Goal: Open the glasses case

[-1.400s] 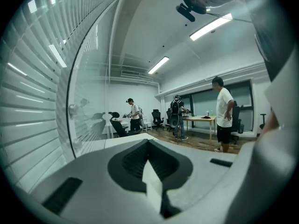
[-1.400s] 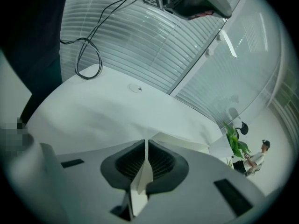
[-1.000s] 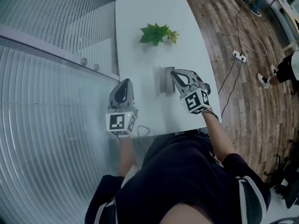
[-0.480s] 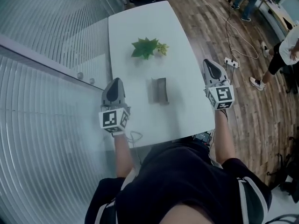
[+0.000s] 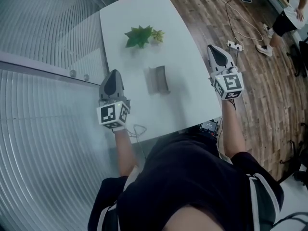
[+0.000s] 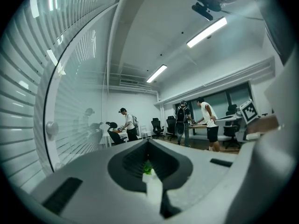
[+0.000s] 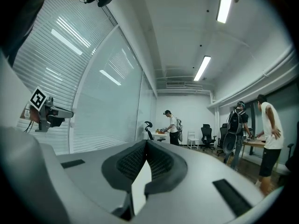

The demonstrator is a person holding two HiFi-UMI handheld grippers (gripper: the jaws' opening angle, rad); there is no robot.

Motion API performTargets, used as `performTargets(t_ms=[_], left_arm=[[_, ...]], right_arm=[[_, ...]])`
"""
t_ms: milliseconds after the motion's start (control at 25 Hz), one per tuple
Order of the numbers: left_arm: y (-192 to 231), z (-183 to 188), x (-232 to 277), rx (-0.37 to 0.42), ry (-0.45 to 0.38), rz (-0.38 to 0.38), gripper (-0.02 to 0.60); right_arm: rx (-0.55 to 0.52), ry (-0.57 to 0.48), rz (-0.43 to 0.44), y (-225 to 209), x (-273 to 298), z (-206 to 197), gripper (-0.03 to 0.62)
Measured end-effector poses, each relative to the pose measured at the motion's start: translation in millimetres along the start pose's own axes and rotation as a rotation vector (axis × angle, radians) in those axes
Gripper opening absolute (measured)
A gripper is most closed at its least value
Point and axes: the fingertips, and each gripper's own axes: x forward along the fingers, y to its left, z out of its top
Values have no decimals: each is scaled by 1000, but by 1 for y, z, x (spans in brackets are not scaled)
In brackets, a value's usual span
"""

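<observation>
The grey glasses case (image 5: 157,79) lies in the middle of the white table (image 5: 187,105) and looks open, with its lid tilted up along one long side. Neither gripper touches it. My left gripper (image 5: 112,74) hovers at the table's left edge, level, with the jaws together and nothing in them; in its own view the left gripper (image 6: 148,144) points across the table at the green plant (image 6: 147,168). Over the table's right edge my right gripper (image 5: 213,48) hangs shut and empty. The right gripper (image 7: 145,147) shows its tips meeting.
A green leafy plant (image 5: 140,35) stands on the far half of the table. A glass partition (image 5: 43,81) runs along the left. A power strip and cable (image 5: 234,45) lie on the wooden floor at right. People (image 7: 174,129) stand farther off in the room.
My right gripper has left the case and swung right and up, out past the table's right edge. The case stays on the table. The left gripper has shifted only slightly.
</observation>
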Motion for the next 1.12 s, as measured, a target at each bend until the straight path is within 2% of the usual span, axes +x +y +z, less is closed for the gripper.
performTargets(t_ms=[320, 1120], left_arm=[[-2, -5, -3, 24, 13, -1, -2], [2, -3, 9, 0, -16, -17, -2]], right_arm=[[-12, 33, 52, 26, 3, -6, 15], [-17, 31, 60, 32, 10, -3, 15]])
